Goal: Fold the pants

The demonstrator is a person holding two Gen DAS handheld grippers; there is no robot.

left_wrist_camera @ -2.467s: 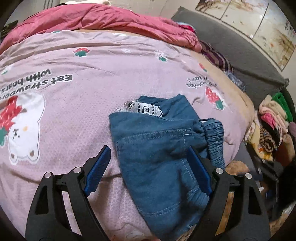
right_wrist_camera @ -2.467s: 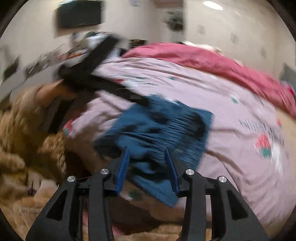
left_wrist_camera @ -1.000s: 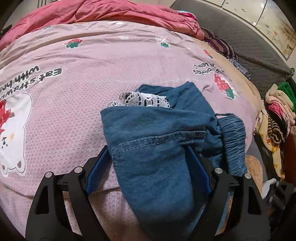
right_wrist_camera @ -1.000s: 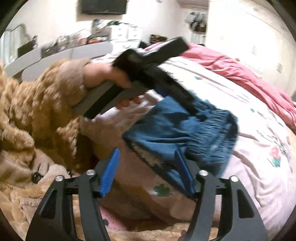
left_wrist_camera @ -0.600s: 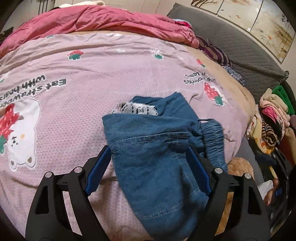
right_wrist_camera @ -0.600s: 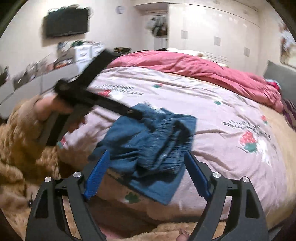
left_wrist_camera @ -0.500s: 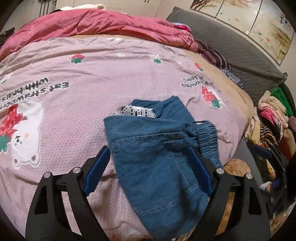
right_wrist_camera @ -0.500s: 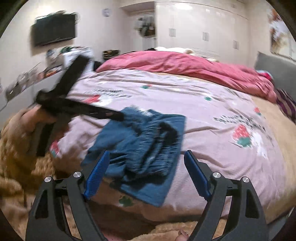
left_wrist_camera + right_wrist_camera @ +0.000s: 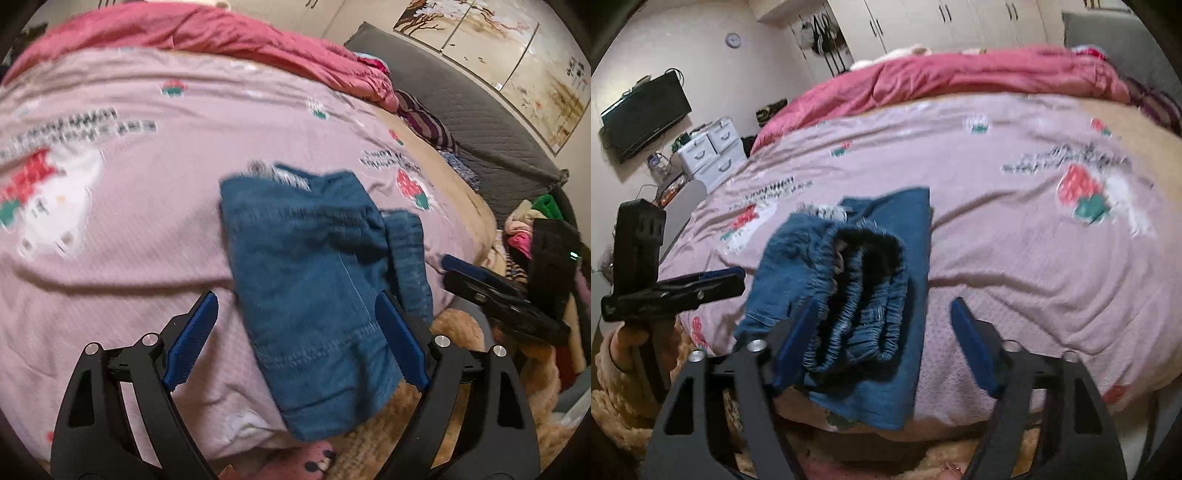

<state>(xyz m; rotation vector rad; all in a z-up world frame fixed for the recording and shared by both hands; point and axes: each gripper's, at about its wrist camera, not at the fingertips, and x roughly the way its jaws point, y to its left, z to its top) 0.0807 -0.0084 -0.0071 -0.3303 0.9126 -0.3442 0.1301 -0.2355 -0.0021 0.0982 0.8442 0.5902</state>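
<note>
Folded blue denim pants lie on the pink bedspread near the bed's front edge, with a white lace trim at the far side and the elastic waistband bunched toward the right wrist camera. My left gripper is open, jaws wide on either side of the pants and above them. My right gripper is open and empty, just short of the waistband. It also shows in the left wrist view, to the right of the pants. The left gripper shows at the left of the right wrist view.
A crumpled red duvet lies across the far side of the bed. A grey headboard and a pile of clothes are to the right. White drawers and a wall TV stand beyond the bed's left side.
Both grippers have drawn back from the pants and stayed open. The right gripper has swung round to face the waistband. The pants lie as before.
</note>
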